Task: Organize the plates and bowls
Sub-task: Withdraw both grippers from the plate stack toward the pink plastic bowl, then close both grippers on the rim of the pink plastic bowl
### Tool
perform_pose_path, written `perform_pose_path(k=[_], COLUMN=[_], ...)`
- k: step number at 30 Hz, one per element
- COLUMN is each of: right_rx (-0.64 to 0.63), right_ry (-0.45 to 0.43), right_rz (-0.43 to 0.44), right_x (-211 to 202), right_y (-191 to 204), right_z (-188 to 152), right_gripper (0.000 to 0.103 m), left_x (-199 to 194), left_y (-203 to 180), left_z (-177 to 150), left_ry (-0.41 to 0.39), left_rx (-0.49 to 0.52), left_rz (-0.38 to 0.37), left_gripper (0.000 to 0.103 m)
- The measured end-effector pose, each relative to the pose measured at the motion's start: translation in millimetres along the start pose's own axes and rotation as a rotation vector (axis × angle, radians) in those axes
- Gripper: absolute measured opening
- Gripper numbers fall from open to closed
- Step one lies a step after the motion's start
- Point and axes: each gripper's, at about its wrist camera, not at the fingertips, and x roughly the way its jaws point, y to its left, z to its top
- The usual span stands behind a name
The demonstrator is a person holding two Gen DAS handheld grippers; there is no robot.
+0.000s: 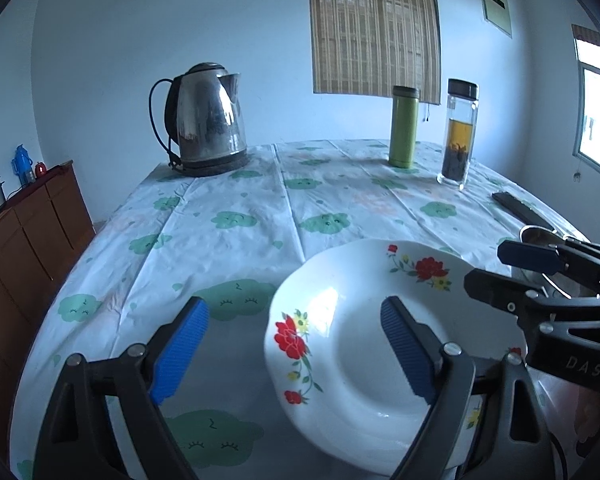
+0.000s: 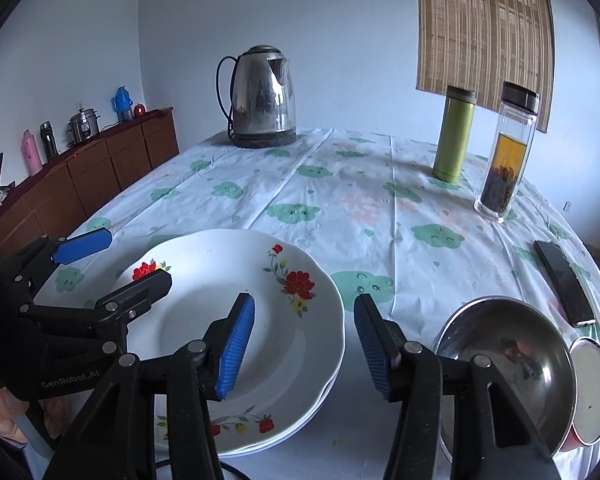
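Observation:
A stack of white plates with red flowers (image 2: 204, 320) lies on the tablecloth near the table's front edge. My right gripper (image 2: 305, 298) stands open over the stack's right rim, which sits between the blue pads untouched. My left gripper (image 1: 294, 302) is open wide at the plate's (image 1: 360, 344) left rim, one finger over the plate and one outside it, with nothing gripped. Each gripper shows in the other's view: the left gripper (image 2: 140, 256) and the right gripper (image 1: 484, 266). Right of the plates sits a steel bowl (image 2: 504, 360), also seen as the steel bowl (image 1: 540, 236).
A steel kettle (image 2: 262, 96) stands at the back of the table. A green flask (image 2: 454, 136) and a glass tea bottle (image 2: 504, 152) stand back right. A black flat device (image 2: 564, 288) lies near the right edge. A round metal piece (image 2: 592, 392) touches the bowl. A wooden sideboard (image 2: 80, 176) runs along the left wall.

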Motion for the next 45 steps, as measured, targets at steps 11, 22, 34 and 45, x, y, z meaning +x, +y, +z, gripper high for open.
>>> perform_pose_path(k=[11,22,34,45], right_rx=[0.013,-0.009,0.018,0.075], right_ry=[-0.114,-0.155,-0.224,-0.191], right_rz=[0.055,0.066,0.019,-0.140], right_x=[-20.5,-67.1,-145.6,-192.6], right_y=[3.3,1.6,-37.3,-108.0], right_z=[-0.6,-10.2,-36.8,-79.5], right_gripper=[0.055,0.060,0.062,0.062], left_x=[-8.8,-38.2,-70.8,-85.5], left_y=[-2.7,-34.7,-105.5,-166.9], left_z=[0.6,2.9,-9.0,-17.4], left_ry=[-0.054,-0.085,-0.067,-0.037], left_rx=[0.015,0.054,0.070,0.121], left_rz=[0.034,0.010,-0.113,-0.250], left_gripper=[0.091,0.091,0.091,0.091])
